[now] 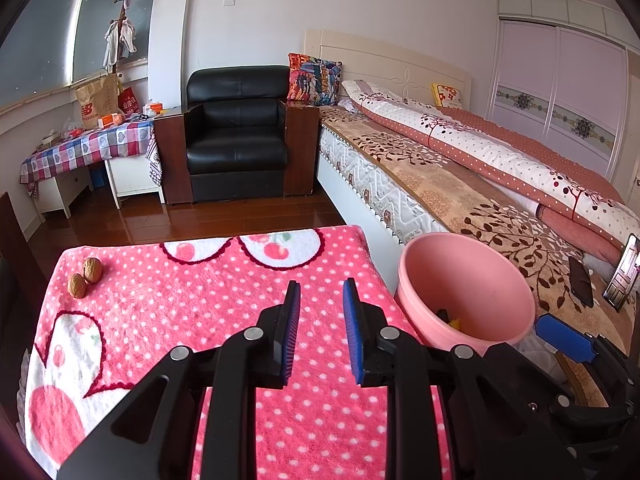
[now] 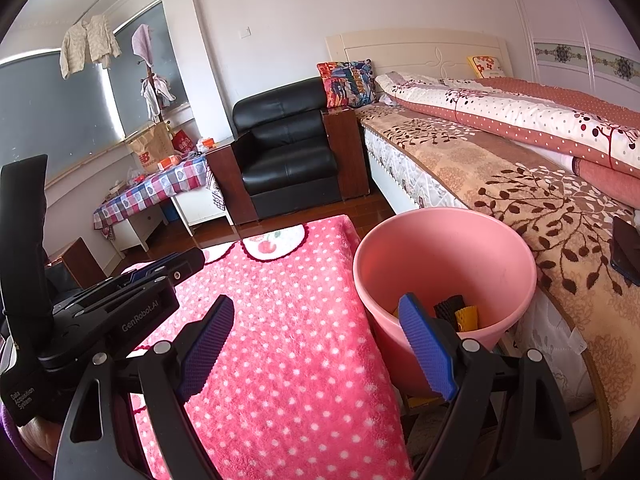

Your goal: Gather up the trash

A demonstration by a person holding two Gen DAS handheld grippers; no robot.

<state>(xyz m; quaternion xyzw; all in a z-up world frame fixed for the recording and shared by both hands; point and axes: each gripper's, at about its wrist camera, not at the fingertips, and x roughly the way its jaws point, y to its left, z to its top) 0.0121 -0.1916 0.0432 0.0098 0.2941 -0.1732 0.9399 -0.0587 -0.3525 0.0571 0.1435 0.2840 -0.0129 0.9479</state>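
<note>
Two walnuts (image 1: pixel 85 277) sit at the left edge of my left view on the pink-clothed table (image 1: pixel 240 280): hard, light, prone to roll; I'd pinch across the middle. Left gripper (image 1: pixel 321 300) half open, empty. In the right view, the right gripper (image 2: pixel 320 320) gapes wide before the pink bin (image 2: pixel 444 256), holding scraps, possibly foam.

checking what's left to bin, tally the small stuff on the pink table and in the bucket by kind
walnuts on the pink polka-dot cloth: 2
black scraps in the pink bucket: 1
yellow scraps in the bucket: 1
total: 4
Both tongs are empty.
</note>
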